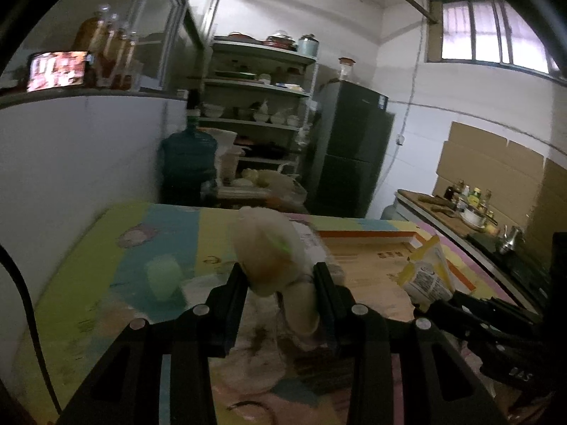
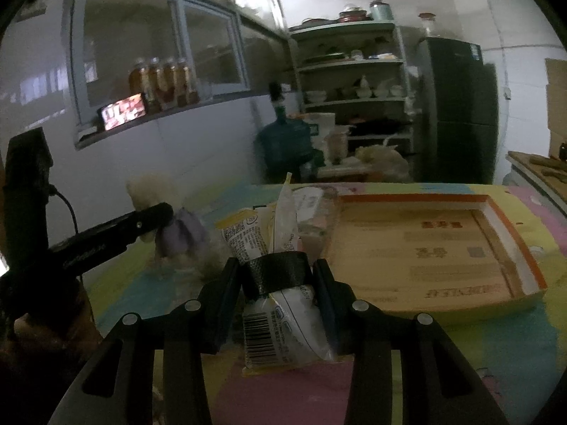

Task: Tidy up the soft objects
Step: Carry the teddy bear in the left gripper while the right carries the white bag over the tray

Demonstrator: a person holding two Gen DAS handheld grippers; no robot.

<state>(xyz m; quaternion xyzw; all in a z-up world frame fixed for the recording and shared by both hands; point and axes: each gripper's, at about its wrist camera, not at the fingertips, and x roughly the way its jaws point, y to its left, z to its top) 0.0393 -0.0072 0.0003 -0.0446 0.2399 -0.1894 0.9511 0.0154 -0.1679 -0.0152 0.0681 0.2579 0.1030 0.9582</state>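
Observation:
My left gripper (image 1: 280, 276) is shut on a cream plush toy (image 1: 269, 248) and holds it above the colourful mat. The toy also shows in the right wrist view (image 2: 152, 191), with a lilac skirt, held by the left gripper's finger (image 2: 149, 217). My right gripper (image 2: 276, 276) is shut on a yellow-and-white snack packet (image 2: 280, 304) with a barcode, just above the mat. That packet shows in the left wrist view (image 1: 427, 272) at the right. A shallow cardboard box tray (image 2: 517, 248) with an orange rim lies on the mat, right of the packet.
A pale green cup (image 1: 163, 276) stands on the mat (image 1: 81, 283) at the left. Beyond the table are a blue water jug (image 1: 187, 163), shelves with dishes (image 1: 255, 106), a dark fridge (image 1: 351, 152) and a counter with bottles (image 1: 471, 205) at the right.

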